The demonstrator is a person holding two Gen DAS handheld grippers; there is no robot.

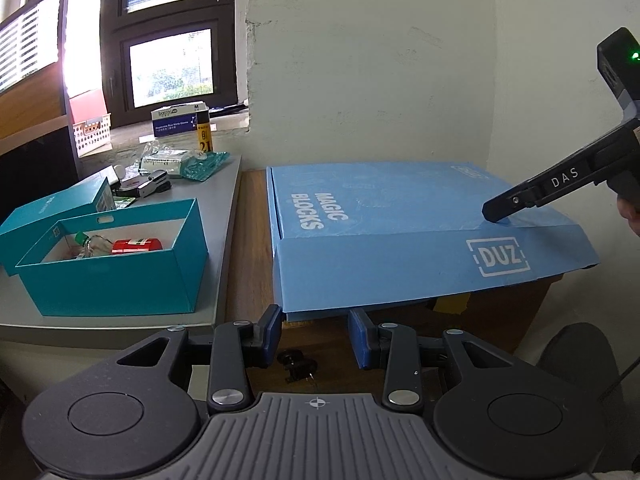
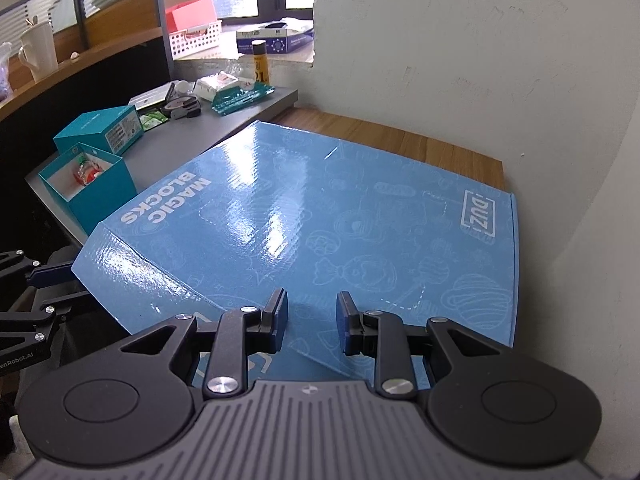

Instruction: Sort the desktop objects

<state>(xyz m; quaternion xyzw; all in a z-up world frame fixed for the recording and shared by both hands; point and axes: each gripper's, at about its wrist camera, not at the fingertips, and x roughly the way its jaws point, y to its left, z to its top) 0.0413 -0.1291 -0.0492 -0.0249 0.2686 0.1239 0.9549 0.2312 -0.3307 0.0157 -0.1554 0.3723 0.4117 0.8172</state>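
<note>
Left wrist view: left claw [image 1: 315, 334] spread wide, blue pads empty, right at the front flap of the big flat glossy blue cardboard box [image 1: 384, 224] on the wooden surface [image 1: 250, 248]. Open teal carton [image 1: 116, 256] on grey surface.

Right wrist view: right claw [image 2: 312, 322] spread too, hovering over the box's [image 2: 320, 208] shiny corrugated lid.

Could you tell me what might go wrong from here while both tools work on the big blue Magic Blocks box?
1. The Magic Blocks box overhangs the wooden desk's near edge, so the right tool bearing on its lid might tip it.
2. The open left tool sits at the drooping front flap; closing could crease it.
3. Sliding the box sideways may shove the open teal box beside it.
</note>
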